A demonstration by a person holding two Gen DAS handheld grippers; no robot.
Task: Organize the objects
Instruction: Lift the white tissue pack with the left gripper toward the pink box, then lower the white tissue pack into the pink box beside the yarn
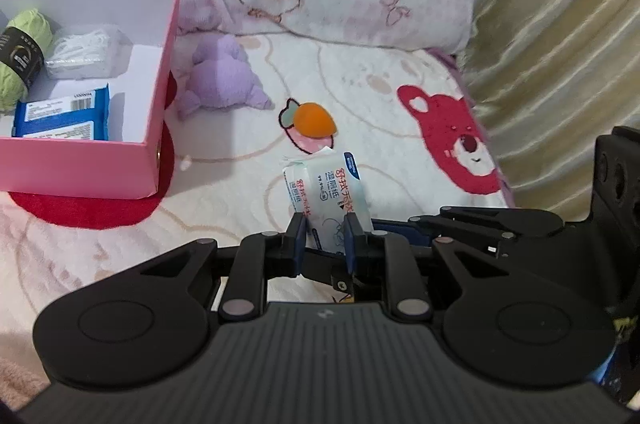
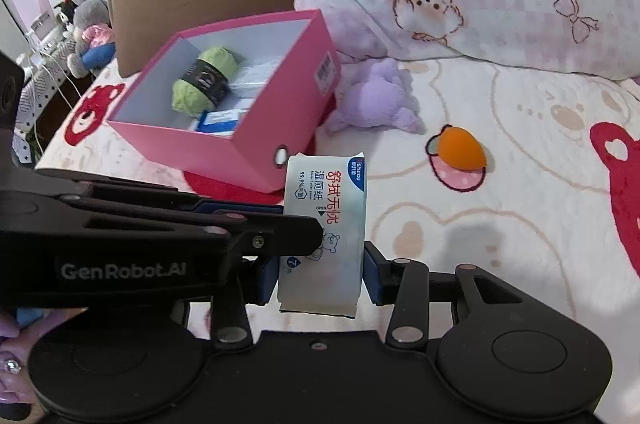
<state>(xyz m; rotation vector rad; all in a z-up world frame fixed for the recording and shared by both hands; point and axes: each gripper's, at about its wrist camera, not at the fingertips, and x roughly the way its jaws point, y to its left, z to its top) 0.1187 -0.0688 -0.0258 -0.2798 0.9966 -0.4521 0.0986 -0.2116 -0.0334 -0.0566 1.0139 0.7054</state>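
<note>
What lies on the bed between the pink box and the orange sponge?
A purple plush toy lies between the pink box and the orange sponge, close beside the box. The right wrist view shows it best.

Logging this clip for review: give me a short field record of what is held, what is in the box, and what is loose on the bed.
held: wet wipes pack, by both the left hand-held gripper and right hand-held gripper
container: pink box, open
in box: green yarn, blue packet
loose on bed: purple plush, orange sponge
surface: bedspread
</note>
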